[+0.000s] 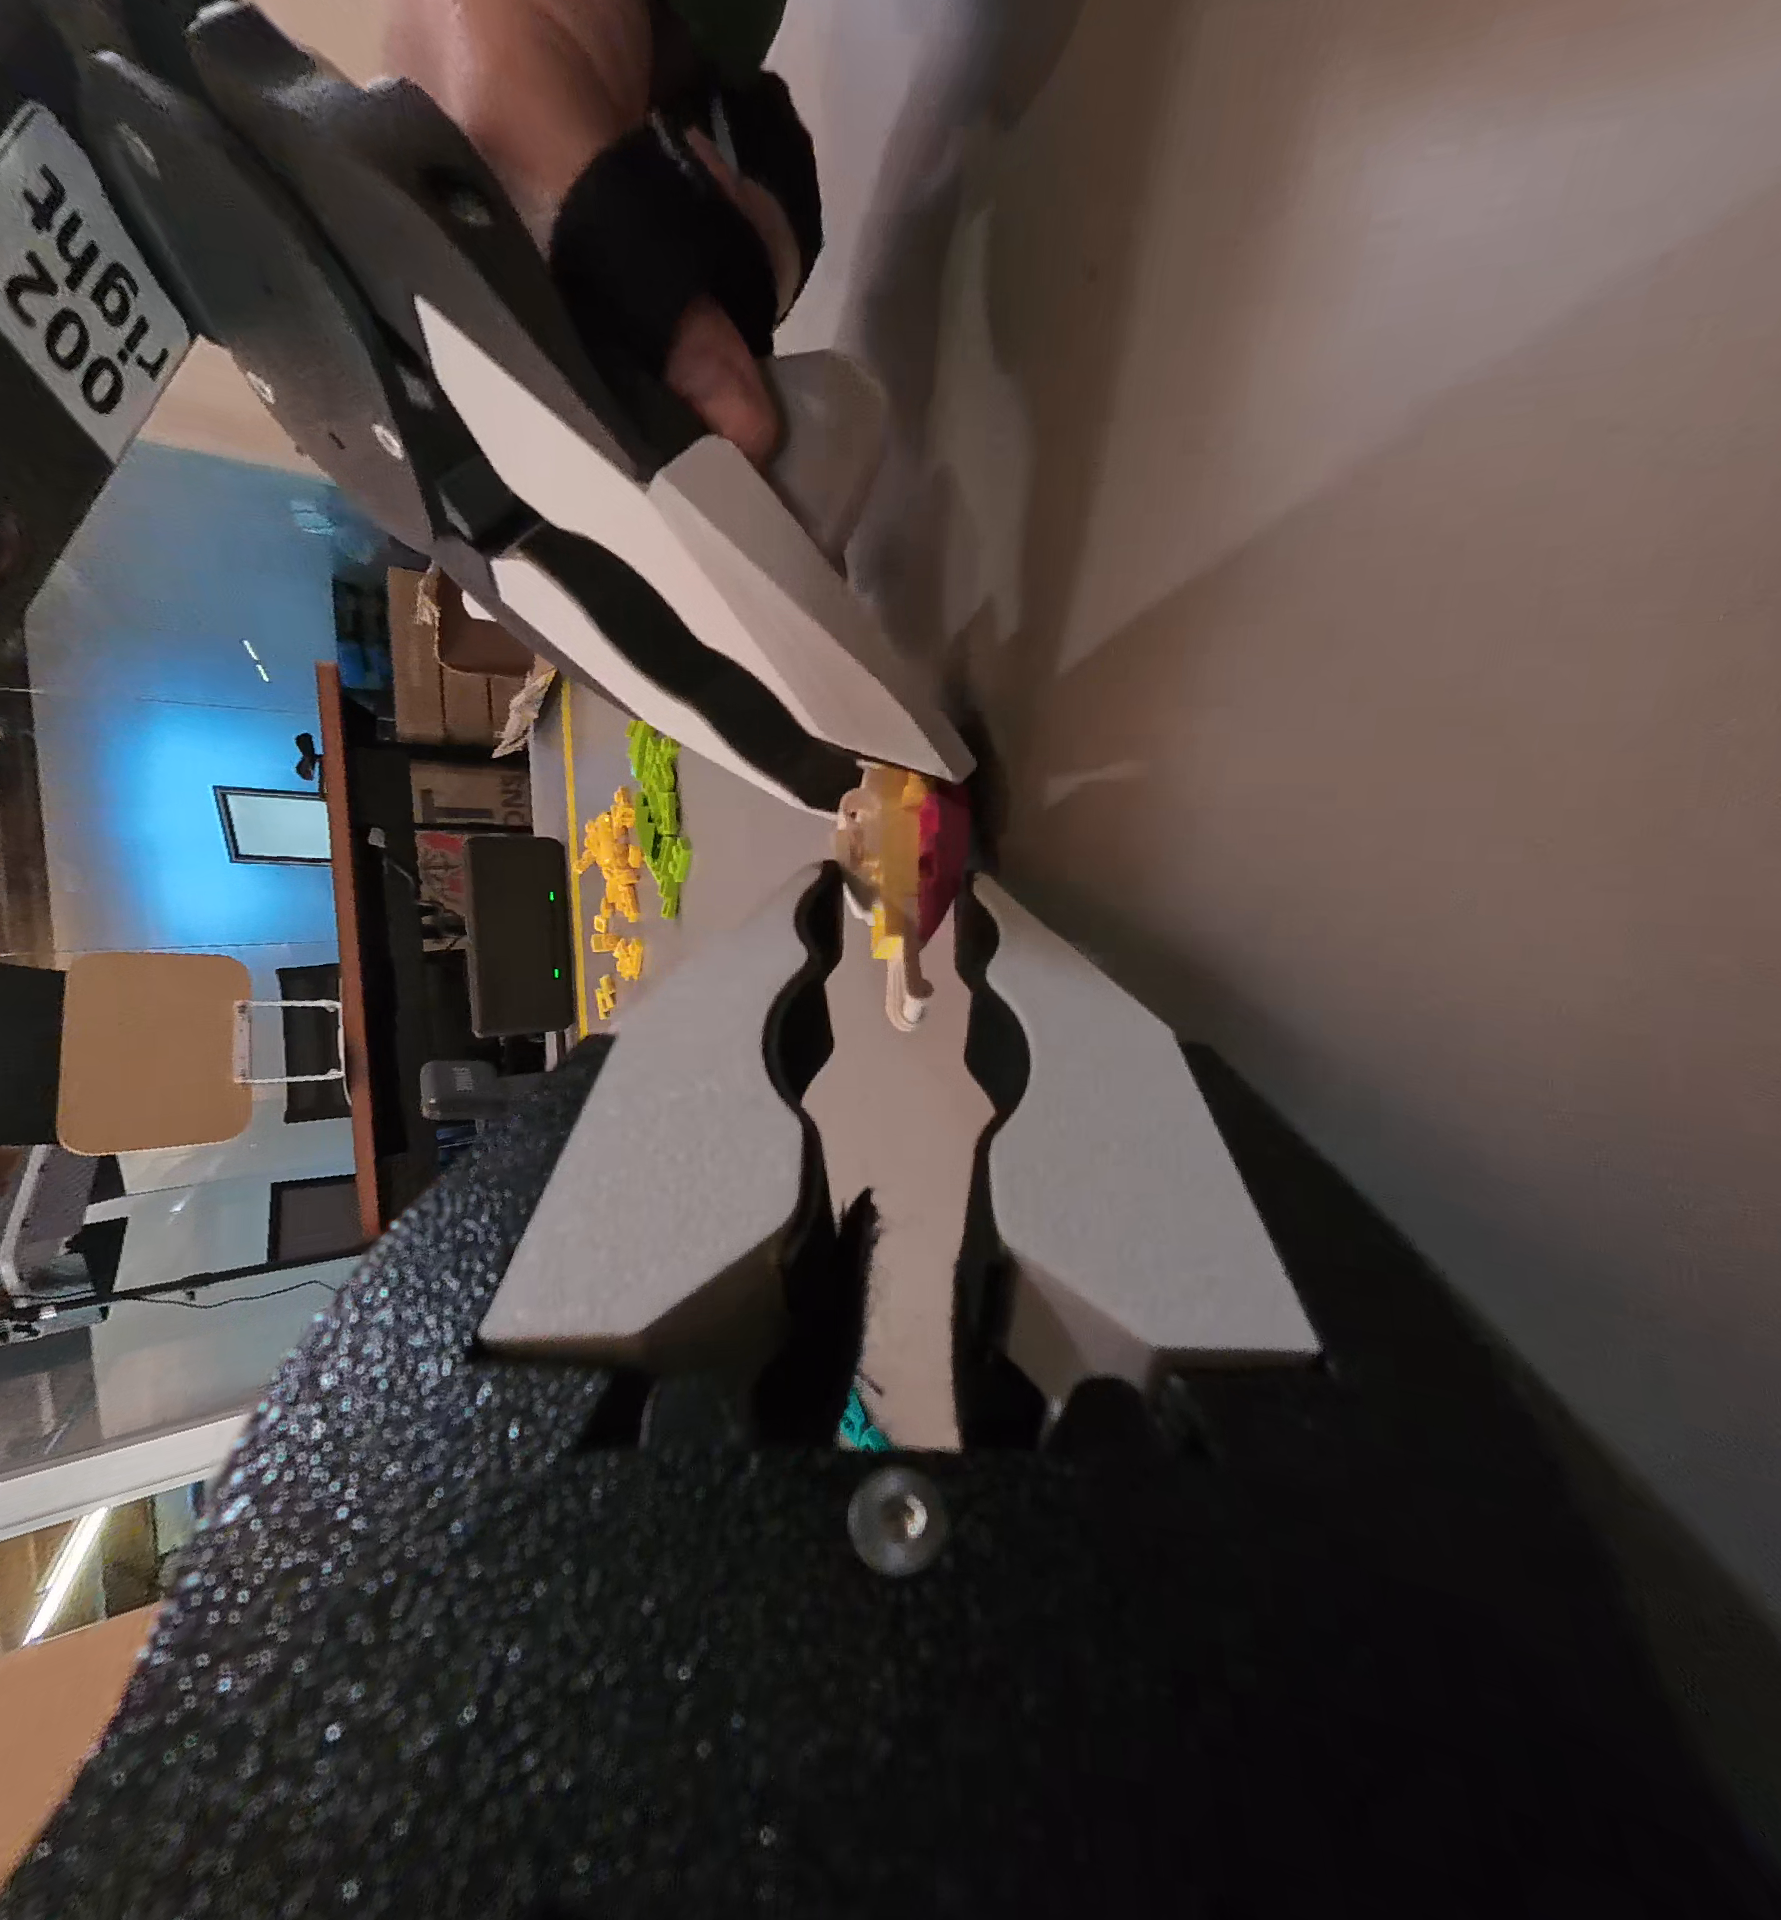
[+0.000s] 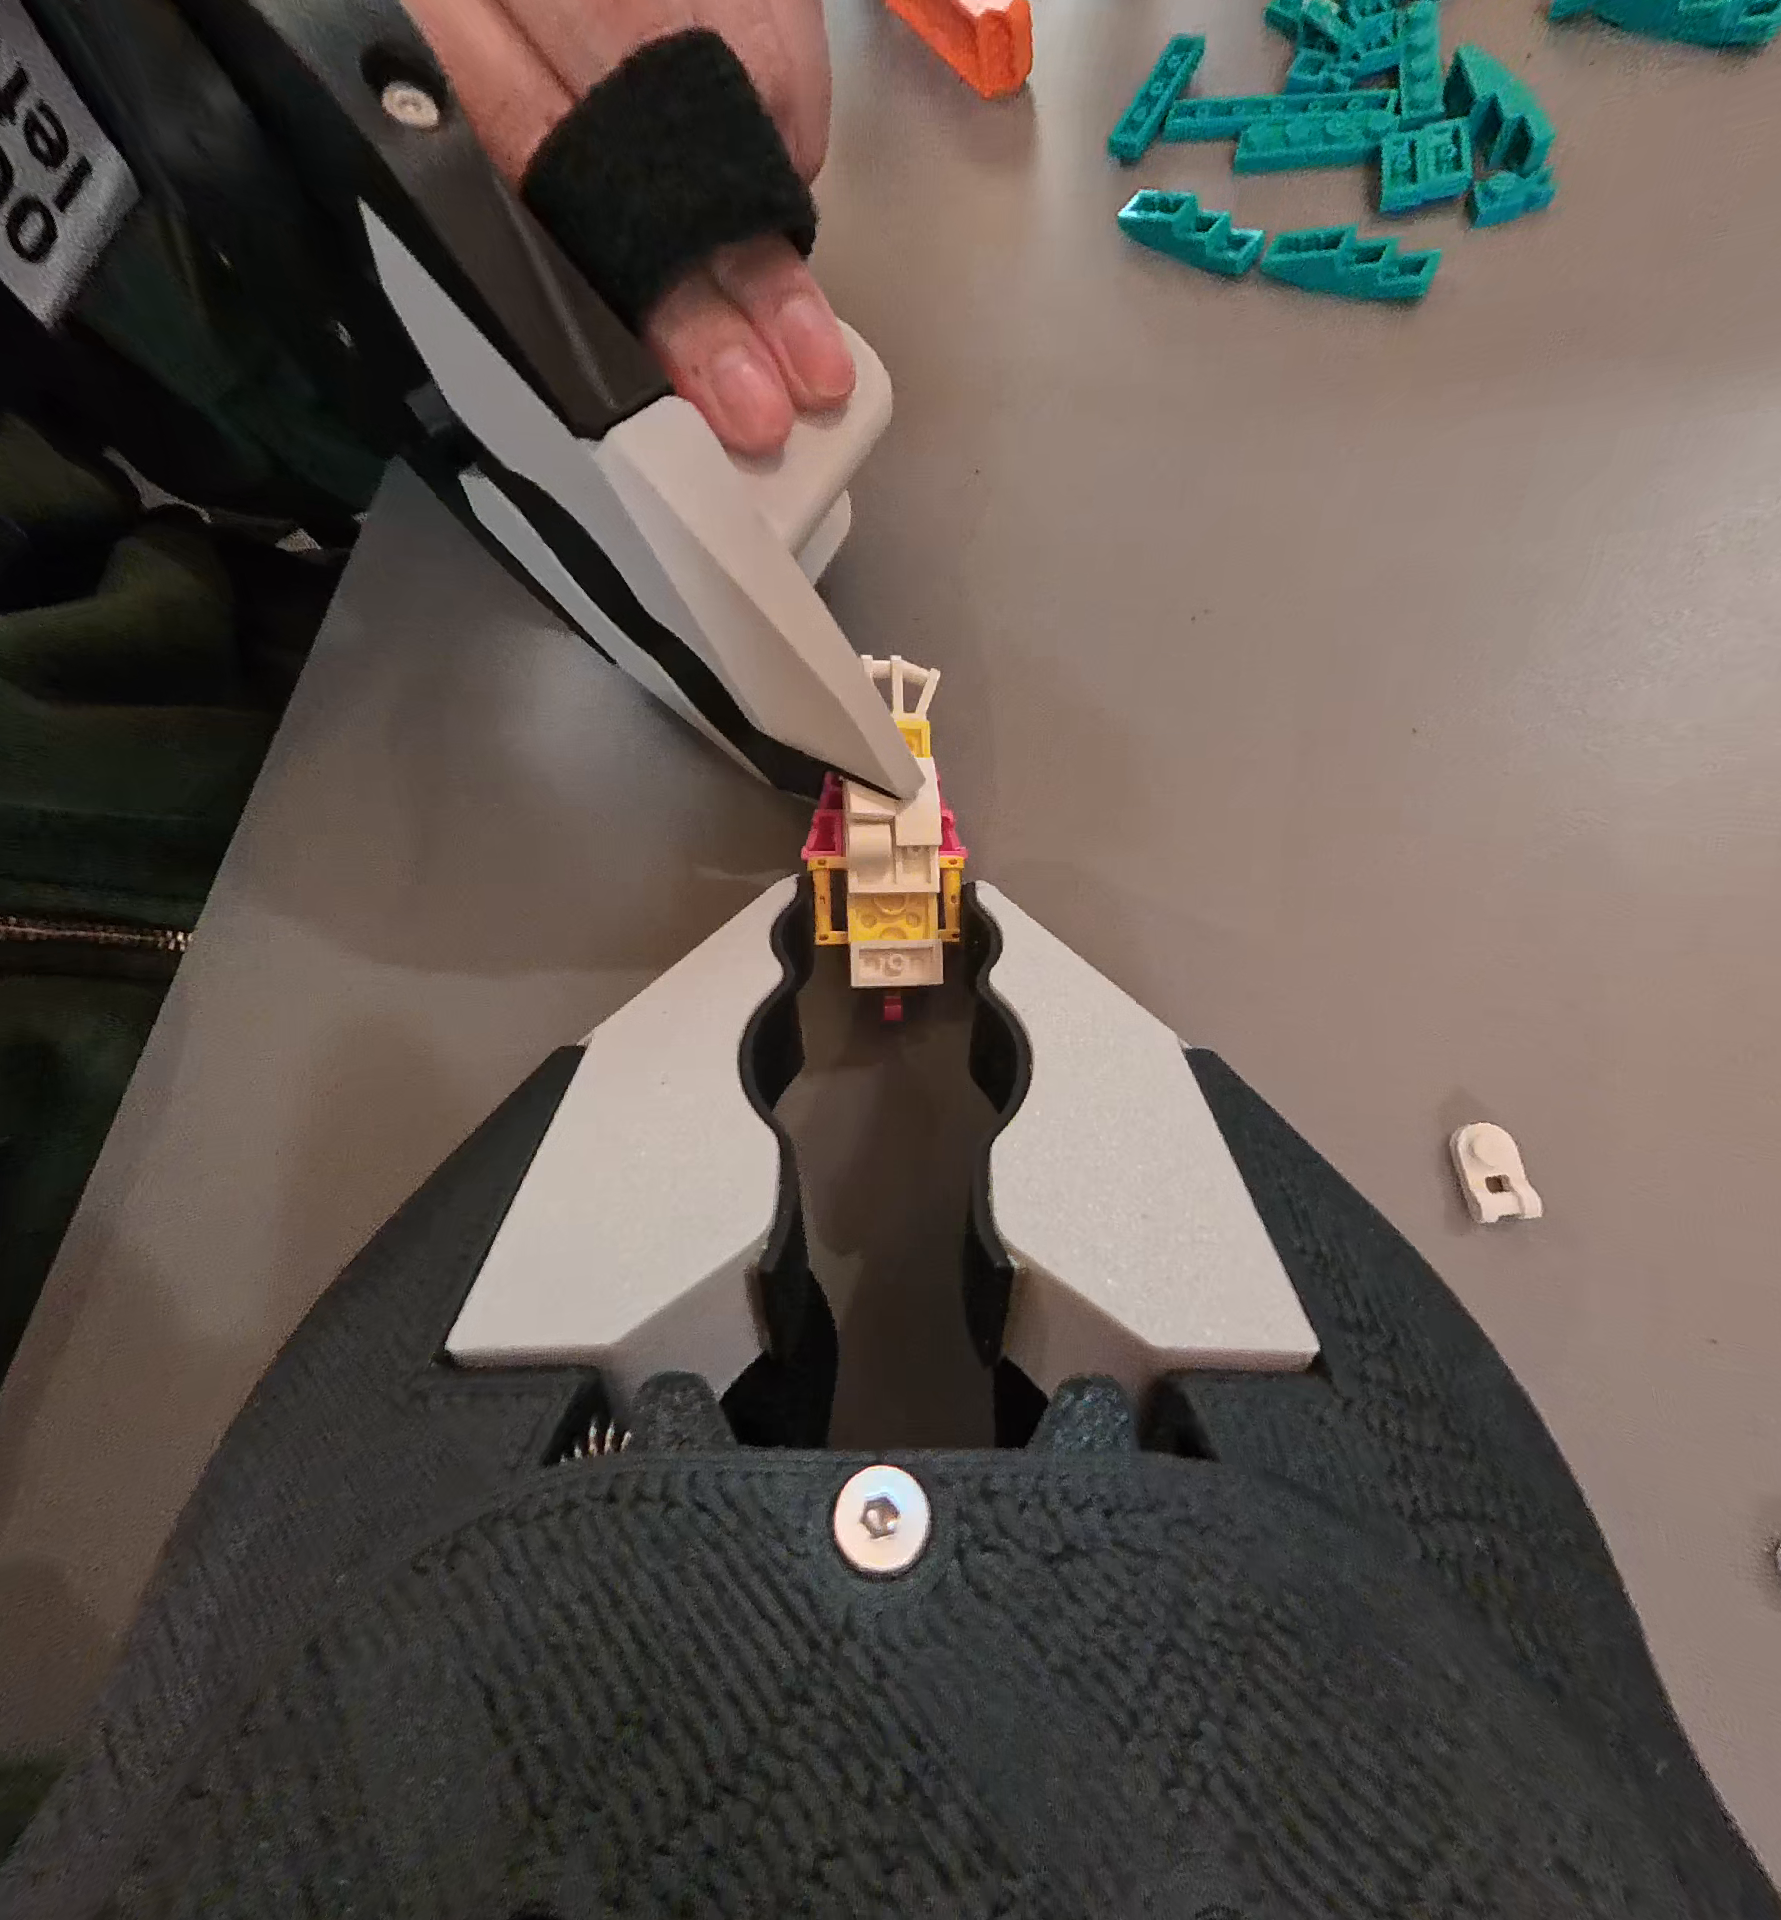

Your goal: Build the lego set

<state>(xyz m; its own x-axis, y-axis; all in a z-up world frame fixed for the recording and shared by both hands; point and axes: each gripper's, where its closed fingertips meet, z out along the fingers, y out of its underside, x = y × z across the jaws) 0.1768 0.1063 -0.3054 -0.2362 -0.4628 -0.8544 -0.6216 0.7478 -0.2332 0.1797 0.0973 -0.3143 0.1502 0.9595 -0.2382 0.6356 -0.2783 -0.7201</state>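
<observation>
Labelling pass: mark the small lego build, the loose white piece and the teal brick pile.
small lego build [image 2: 891,914], right wrist view, on its yellow middle.
loose white piece [image 2: 1494,1171], right wrist view, on its flat body.
teal brick pile [image 2: 1385,125], right wrist view, pile centre.

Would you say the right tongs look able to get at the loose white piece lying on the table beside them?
Probably not at once: the right tongs hold the small build, though nothing lies between them and the white piece on the table.

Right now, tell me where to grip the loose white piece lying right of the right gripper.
Pinch the white piece across its two long sides, coming straight down from above: it lies flat on the table, stud up, apart from other parts.
</observation>
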